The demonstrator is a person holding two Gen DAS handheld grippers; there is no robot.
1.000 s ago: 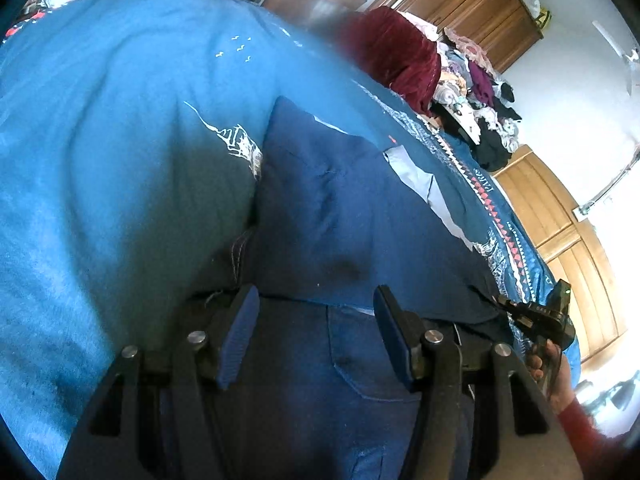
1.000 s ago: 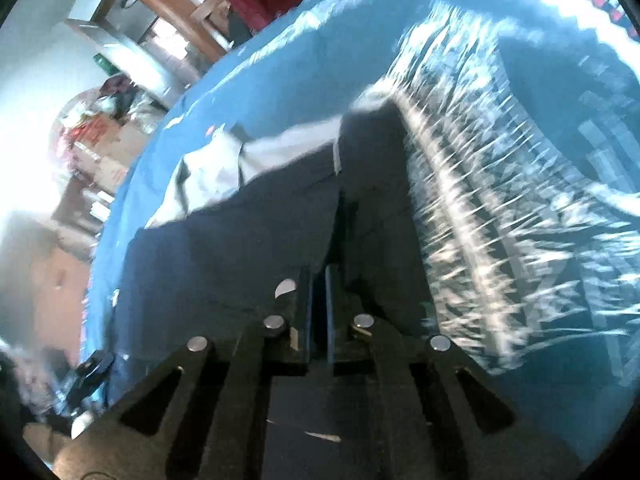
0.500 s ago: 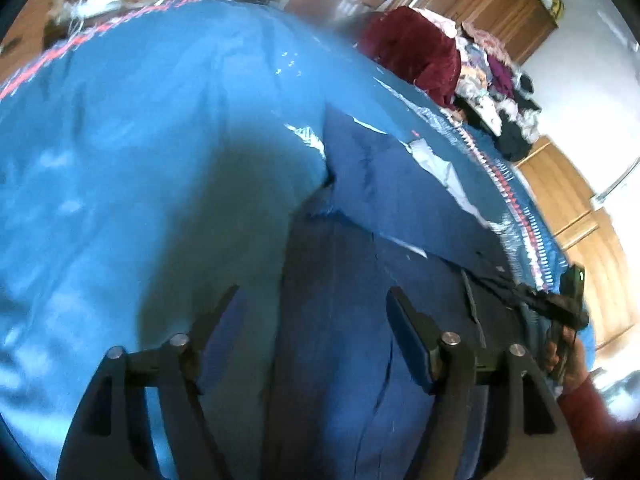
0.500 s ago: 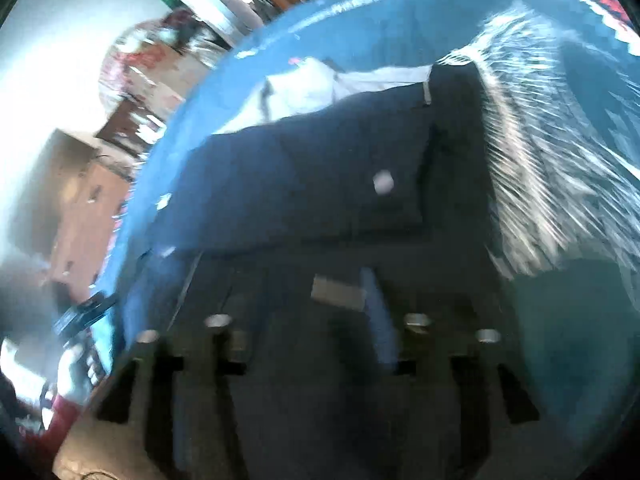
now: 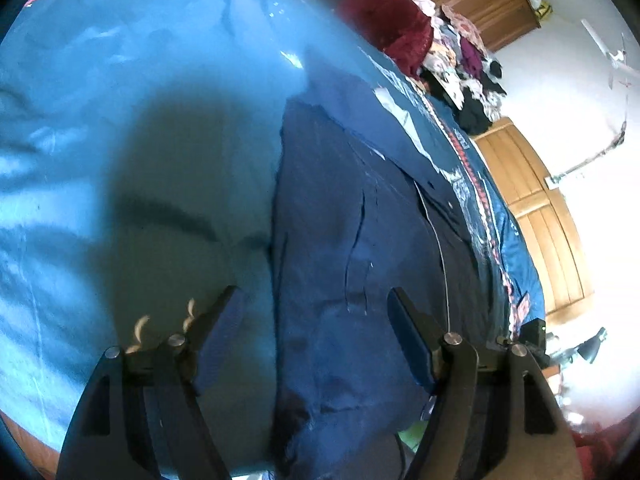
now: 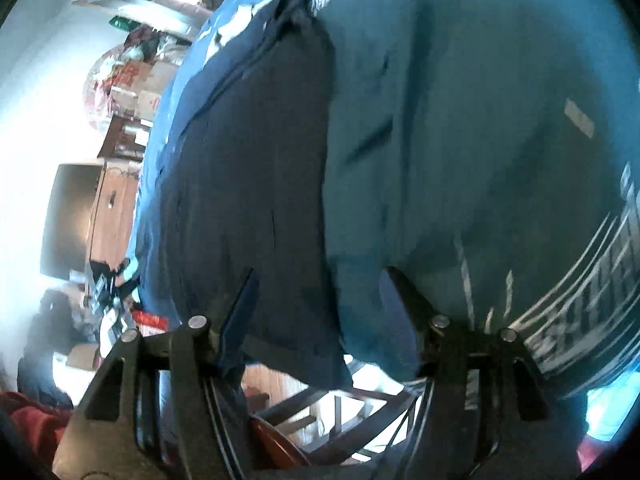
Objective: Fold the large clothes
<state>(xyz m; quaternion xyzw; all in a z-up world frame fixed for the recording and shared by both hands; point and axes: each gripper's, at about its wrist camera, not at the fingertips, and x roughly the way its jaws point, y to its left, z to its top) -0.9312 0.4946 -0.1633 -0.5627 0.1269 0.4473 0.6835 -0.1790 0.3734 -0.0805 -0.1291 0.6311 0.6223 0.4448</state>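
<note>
Left wrist view: left gripper (image 5: 312, 336) has its jaws spread wide, nothing between them, hovering over the near edge of the dark navy garment (image 5: 360, 264). Garment lies flat as a long strip on the blue bedspread (image 5: 120, 140), running away from the camera; near end hangs at the bed edge. A fold line or seam runs lengthwise down it.

Right wrist view: right gripper (image 6: 316, 308) likewise released, jaws wide, empty. Garment (image 6: 248, 184) sits just ahead and to its left, its right edge roughly in line with the gap between the fingers. White-patterned part of the bedspread (image 6: 580, 280) lies to the right.

Judgement: between folds. Lengthwise fold looks laid down, both tools let go. Next move likely a regrasp: each gripper needs to close on a near corner or edge, catching all layers, then carry it toward the far end.

Far: red blanket (image 5: 388, 28) and clothes pile (image 5: 468, 60) past the garment, wooden wardrobe (image 5: 536, 216) beyond.
</note>
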